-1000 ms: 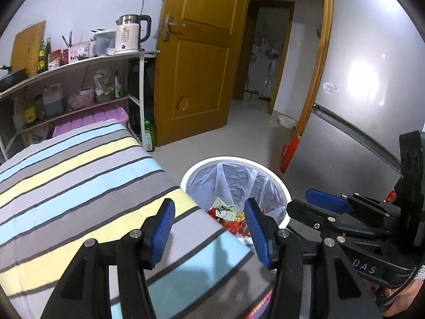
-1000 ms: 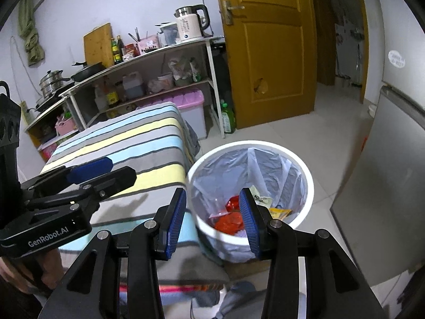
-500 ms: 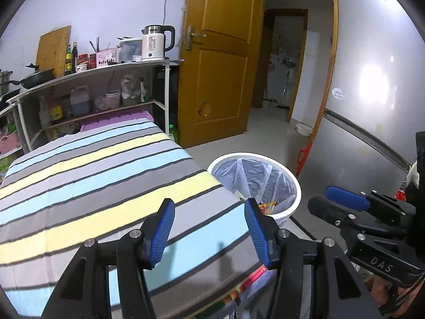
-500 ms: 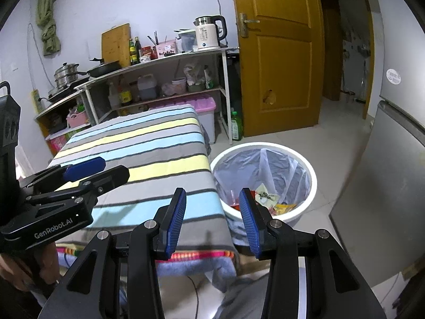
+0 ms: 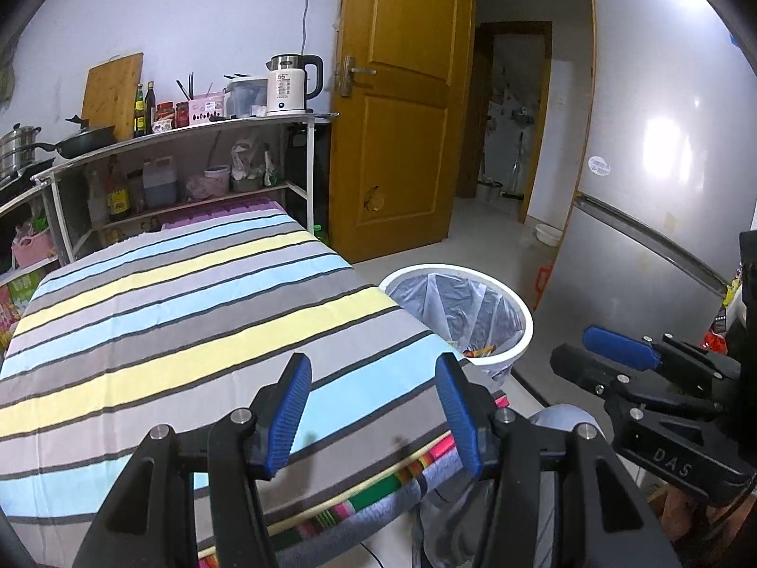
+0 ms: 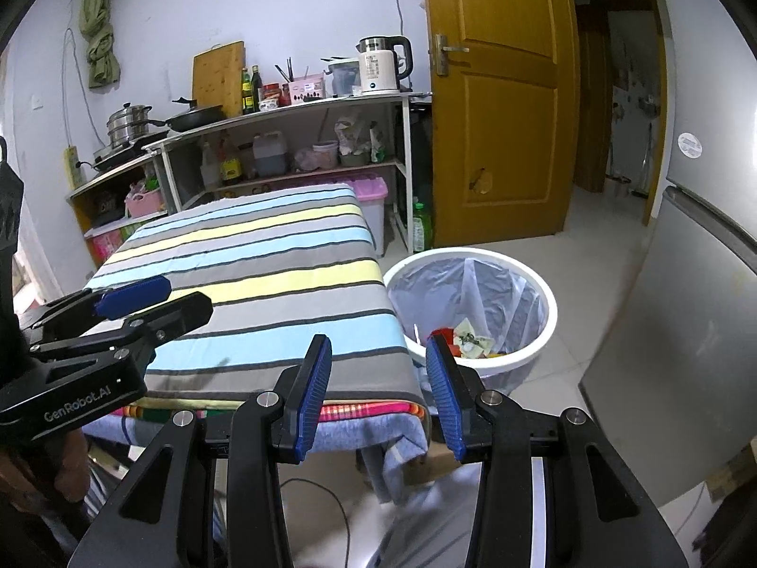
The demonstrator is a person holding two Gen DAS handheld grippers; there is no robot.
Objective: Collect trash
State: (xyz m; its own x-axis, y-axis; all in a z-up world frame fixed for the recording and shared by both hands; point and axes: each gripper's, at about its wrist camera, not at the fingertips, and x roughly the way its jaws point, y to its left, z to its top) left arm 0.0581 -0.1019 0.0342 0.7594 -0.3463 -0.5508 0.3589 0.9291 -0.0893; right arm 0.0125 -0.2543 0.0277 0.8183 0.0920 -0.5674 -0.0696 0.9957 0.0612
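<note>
Beside the striped table [image 6: 265,274], on the floor at its right corner, the white bin [image 6: 544,331] with its clear liner is holding the trash [image 6: 466,338]: red, yellow and printed wrappers lying at the bottom. Over the table's near edge, the left gripper [image 5: 374,414] is hanging with its blue pads spread wide and nothing between them, while the right gripper [image 6: 376,395] is sitting just beside it, equally wide and empty, its right pad [image 6: 442,400] overlapping the bin's near rim in its own view. Behind the table, a shelf [image 6: 303,109] is carrying a kettle [image 6: 378,66] next to a wooden door [image 6: 497,94].
</note>
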